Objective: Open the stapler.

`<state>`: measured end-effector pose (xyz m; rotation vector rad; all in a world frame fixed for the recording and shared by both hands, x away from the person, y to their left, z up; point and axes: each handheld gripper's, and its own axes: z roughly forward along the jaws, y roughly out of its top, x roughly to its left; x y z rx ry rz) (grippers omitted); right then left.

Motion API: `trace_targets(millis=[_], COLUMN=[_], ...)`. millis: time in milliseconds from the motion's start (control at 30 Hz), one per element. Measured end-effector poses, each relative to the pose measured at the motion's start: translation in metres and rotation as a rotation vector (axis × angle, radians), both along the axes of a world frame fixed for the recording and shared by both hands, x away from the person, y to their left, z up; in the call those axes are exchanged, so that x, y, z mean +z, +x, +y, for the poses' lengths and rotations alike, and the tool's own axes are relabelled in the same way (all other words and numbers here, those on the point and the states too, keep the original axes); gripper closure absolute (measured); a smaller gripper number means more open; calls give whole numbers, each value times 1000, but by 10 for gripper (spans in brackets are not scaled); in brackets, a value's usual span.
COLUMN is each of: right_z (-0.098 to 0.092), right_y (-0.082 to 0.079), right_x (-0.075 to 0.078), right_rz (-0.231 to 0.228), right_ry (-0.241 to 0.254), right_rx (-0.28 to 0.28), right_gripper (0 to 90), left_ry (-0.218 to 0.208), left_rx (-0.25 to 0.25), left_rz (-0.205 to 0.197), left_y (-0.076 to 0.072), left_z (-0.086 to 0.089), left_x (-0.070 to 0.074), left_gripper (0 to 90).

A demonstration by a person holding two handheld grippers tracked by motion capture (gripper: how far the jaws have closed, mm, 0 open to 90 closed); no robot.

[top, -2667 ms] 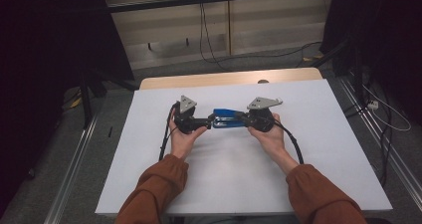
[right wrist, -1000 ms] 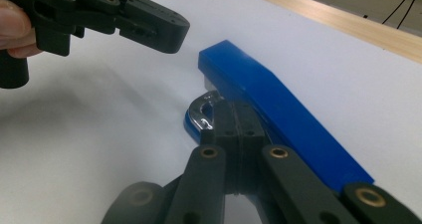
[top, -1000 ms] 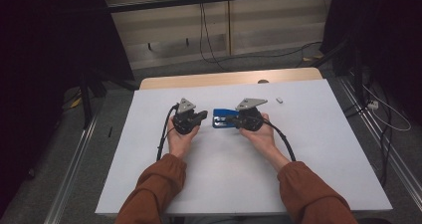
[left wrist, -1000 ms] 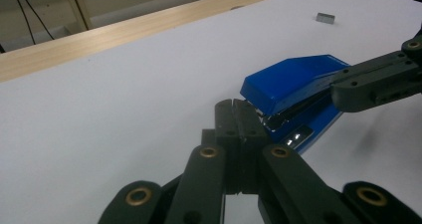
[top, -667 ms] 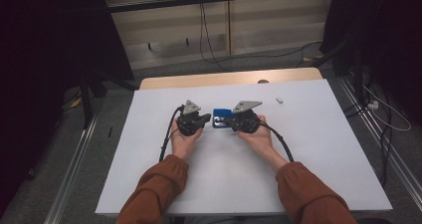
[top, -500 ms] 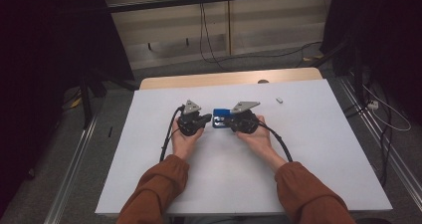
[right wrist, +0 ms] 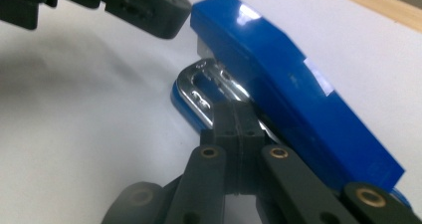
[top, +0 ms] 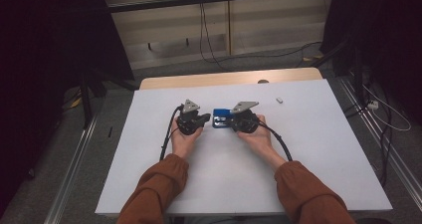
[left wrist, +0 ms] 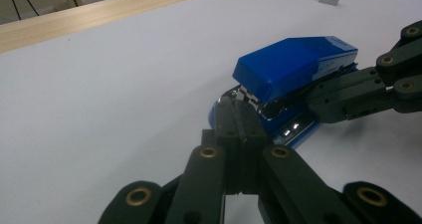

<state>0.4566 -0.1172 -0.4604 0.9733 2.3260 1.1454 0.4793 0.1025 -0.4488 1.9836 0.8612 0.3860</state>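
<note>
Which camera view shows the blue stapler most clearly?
The right gripper view: the blue stapler is large, its metal base visible. The left gripper view shows it whole but smaller; the high view shows a small blue patch between the grippers.

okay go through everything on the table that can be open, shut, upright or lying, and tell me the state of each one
Blue stapler: lying on its base, top arm raised open at the front.
Left tongs: shut, tips at the stapler's front end, holding nothing.
Right tongs: shut, tips pushed between the stapler's top arm and base.
Small grey piece: lying loose, apart from the stapler.
</note>
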Motion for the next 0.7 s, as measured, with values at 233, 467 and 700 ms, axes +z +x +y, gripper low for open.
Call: trace_targets(millis=[233, 467, 700], right_z=[0, 0, 1], right_y=[0, 0, -1], right_x=[0, 0, 0], right_rz=[2, -3, -5], right_ry=[1, -1, -2], right_rx=[-2, -5, -6], right_gripper=[900, 900, 900], left_ry=[8, 23, 23], left_rx=[-3, -11, -8], left_rz=[9, 8, 2], left_y=[0, 1, 2], left_z=[-5, -10, -11], left_x=[0, -3, -4], left_gripper=[900, 900, 900])
